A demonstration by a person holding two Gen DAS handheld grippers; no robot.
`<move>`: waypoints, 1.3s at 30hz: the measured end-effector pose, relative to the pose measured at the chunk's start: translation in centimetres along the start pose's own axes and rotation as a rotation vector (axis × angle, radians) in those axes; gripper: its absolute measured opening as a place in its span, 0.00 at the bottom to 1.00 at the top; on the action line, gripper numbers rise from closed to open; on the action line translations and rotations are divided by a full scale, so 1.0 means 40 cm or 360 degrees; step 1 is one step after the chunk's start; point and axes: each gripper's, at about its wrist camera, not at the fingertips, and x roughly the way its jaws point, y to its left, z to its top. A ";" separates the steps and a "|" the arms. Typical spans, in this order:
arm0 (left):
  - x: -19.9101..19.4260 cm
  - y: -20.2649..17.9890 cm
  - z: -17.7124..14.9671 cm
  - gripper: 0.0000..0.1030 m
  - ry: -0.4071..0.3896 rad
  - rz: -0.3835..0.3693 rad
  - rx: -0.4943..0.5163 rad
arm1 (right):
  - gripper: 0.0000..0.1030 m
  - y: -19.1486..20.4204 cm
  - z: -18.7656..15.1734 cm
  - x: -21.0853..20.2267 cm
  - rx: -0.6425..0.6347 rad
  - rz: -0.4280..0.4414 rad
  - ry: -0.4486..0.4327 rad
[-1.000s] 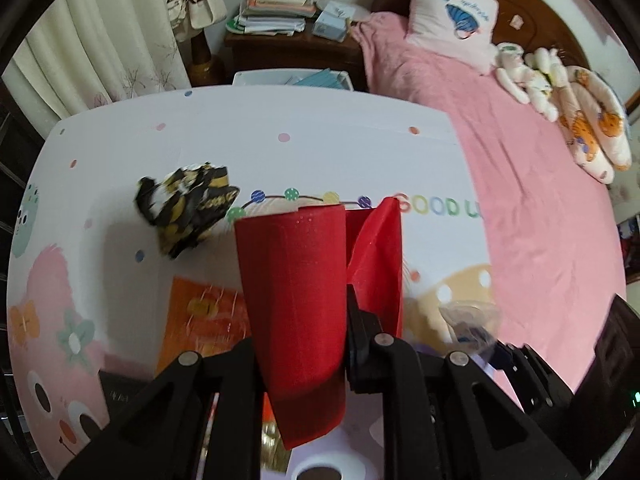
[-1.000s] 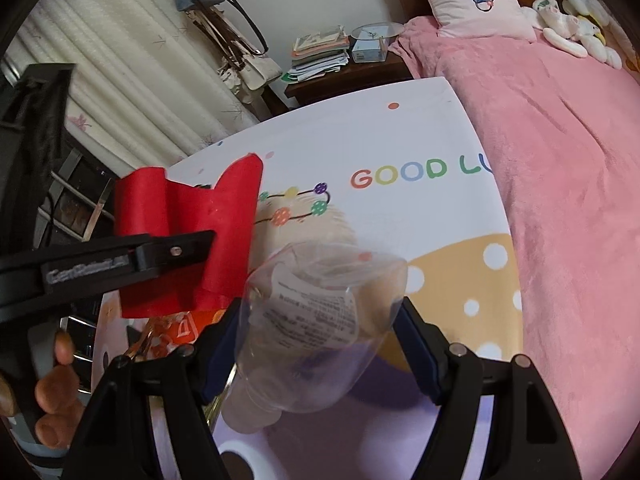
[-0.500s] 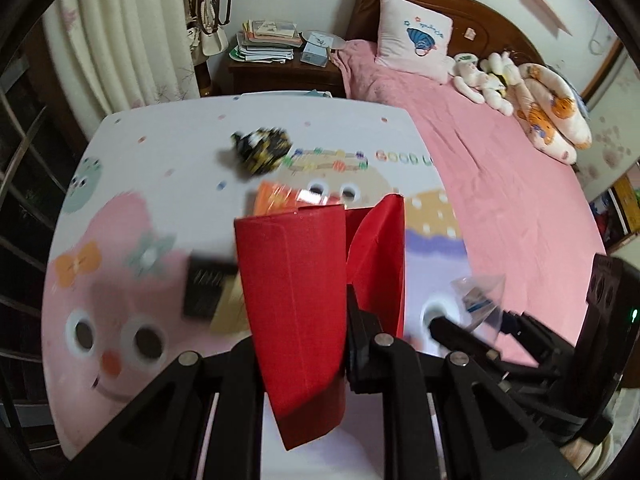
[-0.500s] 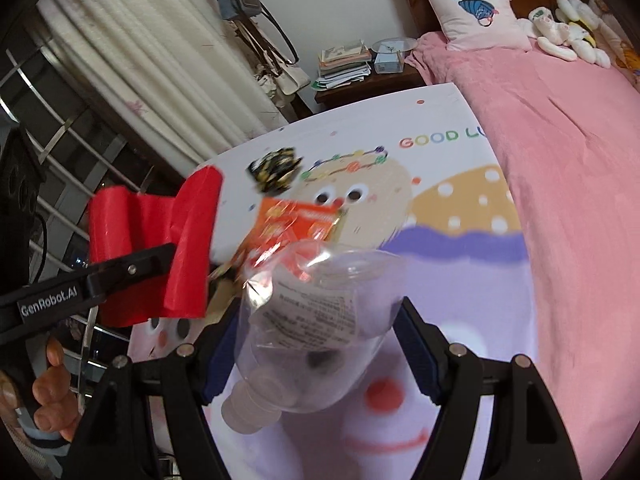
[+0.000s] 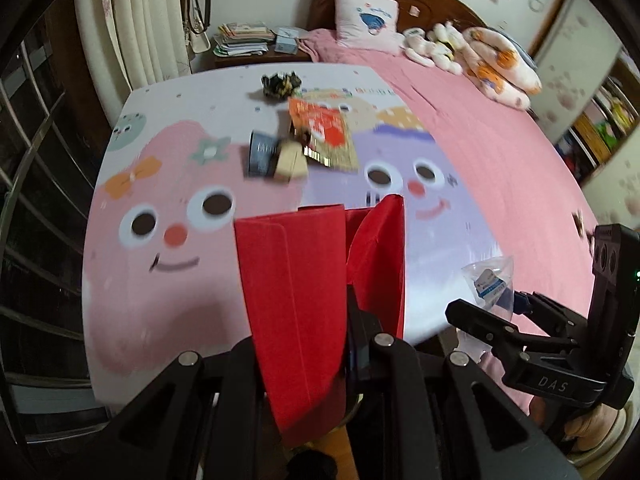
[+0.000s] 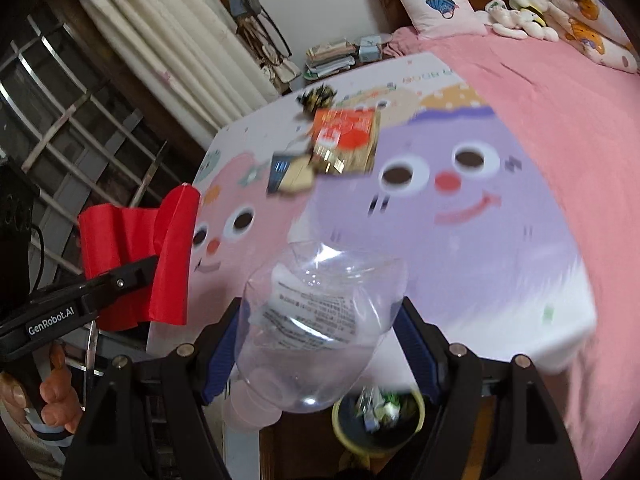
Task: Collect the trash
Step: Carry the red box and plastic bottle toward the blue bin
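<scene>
The left gripper (image 5: 348, 312) is clamped fully shut on a folded red paper (image 5: 296, 304), pinching it near a crease so the sheet stands up stiffly between the fingers instead of flopping. The right gripper (image 6: 320, 332) is closed around a crumpled clear plastic bottle (image 6: 316, 320), its blue-lined pads pressing either flank; the soft body has caved in, which probably makes for a firm hold.

Both pieces hang over the near edge of the bed, and in the right wrist view a yellow-rimmed bin (image 6: 378, 420) with rubbish inside sits on the floor just below the bottle. Carrying one piece in each gripper looks like a way to empty both in a single trip, so the drop into the bin seems close.

More trash lies on the cartoon-face mat (image 5: 168, 288) spread over the bed: an orange snack wrapper (image 5: 324, 132), a small dark and tan box (image 5: 276, 158) touching it, and a black-and-yellow crumpled wad (image 5: 280, 84) farther off near the head end.

Readable writing: "GenRobot.AI" on the left gripper's arm, "DAS" on the right one. The bottle's label print is too small and blurred to read.
</scene>
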 end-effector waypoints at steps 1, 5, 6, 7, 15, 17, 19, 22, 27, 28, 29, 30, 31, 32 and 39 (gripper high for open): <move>-0.008 0.009 -0.031 0.14 0.0018 -0.0015 0.0011 | 0.71 0.013 -0.023 -0.004 -0.0007 -0.0012 0.0011; -0.017 0.025 -0.121 0.14 0.0085 -0.0058 0.0038 | 0.71 0.064 -0.125 -0.008 -0.0027 -0.0045 0.0084; -0.015 0.027 -0.145 0.14 0.0107 -0.0069 0.0045 | 0.71 0.071 -0.147 -0.005 -0.0031 -0.0061 0.0105; -0.012 0.028 -0.168 0.14 0.0127 -0.0079 0.0050 | 0.71 0.078 -0.170 -0.001 -0.0036 -0.0074 0.0129; 0.066 0.020 -0.299 0.14 0.0290 -0.0119 0.0034 | 0.71 0.069 -0.305 0.059 -0.0016 -0.0149 0.0313; 0.106 0.020 -0.335 0.14 0.0345 -0.0121 0.0012 | 0.71 0.051 -0.334 0.089 -0.0005 -0.0174 0.0357; 0.138 0.018 -0.364 0.14 0.0372 -0.0108 0.0005 | 0.71 0.024 -0.368 0.126 0.0020 -0.0197 0.0395; 0.206 0.015 -0.413 0.14 0.0418 -0.0085 -0.0008 | 0.71 -0.022 -0.418 0.188 0.0050 -0.0237 0.0440; 0.358 0.007 -0.498 0.14 0.0498 -0.0027 -0.0029 | 0.72 -0.107 -0.512 0.301 0.0079 -0.0239 0.0493; 0.389 0.008 -0.516 0.14 0.0509 -0.0025 -0.0036 | 0.72 -0.120 -0.527 0.321 0.0081 -0.0236 0.0501; 0.425 0.012 -0.532 0.14 0.0522 -0.0023 -0.0048 | 0.72 -0.142 -0.550 0.353 0.0084 -0.0226 0.0510; 0.465 0.015 -0.548 0.14 0.0543 -0.0020 -0.0062 | 0.72 -0.154 -0.563 0.372 0.0082 -0.0222 0.0514; 0.503 0.016 -0.564 0.14 0.0556 -0.0022 -0.0077 | 0.72 -0.172 -0.583 0.402 0.0072 -0.0222 0.0522; 0.532 0.018 -0.577 0.14 0.0561 -0.0021 -0.0087 | 0.72 -0.188 -0.597 0.429 0.0058 -0.0222 0.0525; 0.746 0.019 -0.663 0.38 0.0601 -0.0014 -0.0115 | 0.72 -0.253 -0.672 0.591 -0.0027 -0.0248 0.0562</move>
